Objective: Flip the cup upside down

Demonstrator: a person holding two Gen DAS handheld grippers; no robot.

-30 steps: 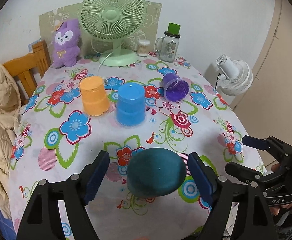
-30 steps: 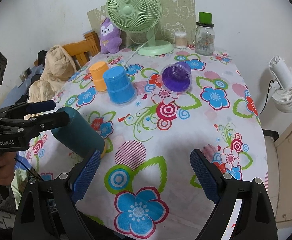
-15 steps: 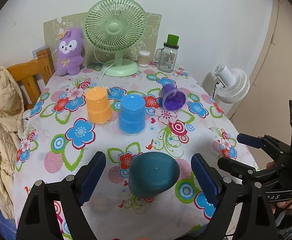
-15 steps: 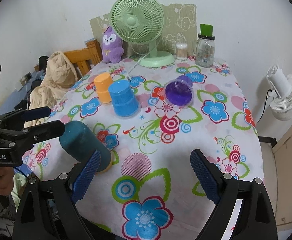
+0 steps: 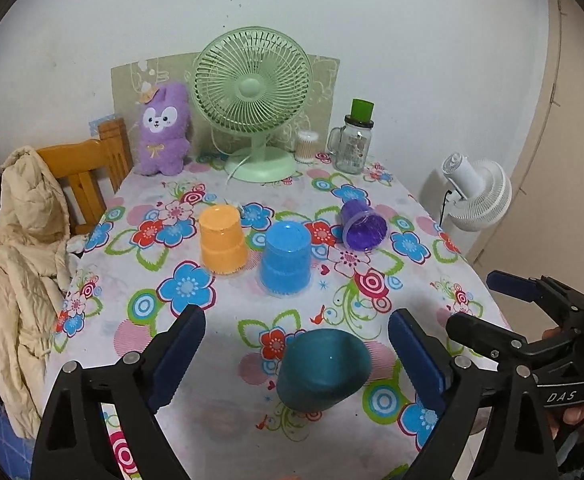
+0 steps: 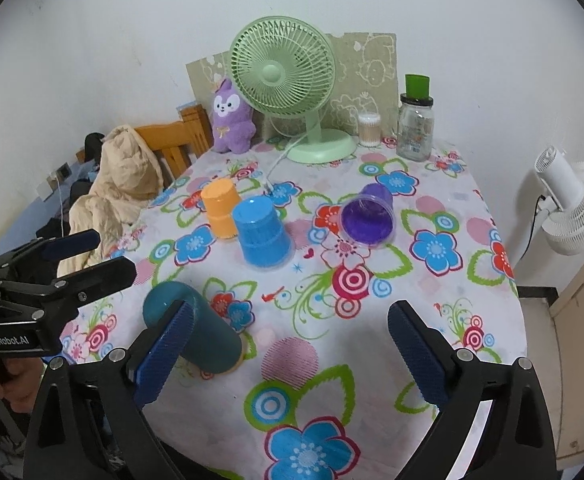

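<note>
Both jaws spread, teal cup [image 5: 324,368] inverted between.

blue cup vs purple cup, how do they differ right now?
Pose: the blue cup stands upside down, base up, mouth on the tablecloth; the purple cup lies on its side, its open mouth facing the cameras. Look: the blue cup is opaque, the purple cup translucent. Place: the blue cup stands beside the orange cup; the purple cup lies apart, to the right. Both are ridged plastic cups, untouched by either tool.

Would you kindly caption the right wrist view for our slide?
Open right claw facing three inverted cups and a tipped purple cup on the floral table.
</note>
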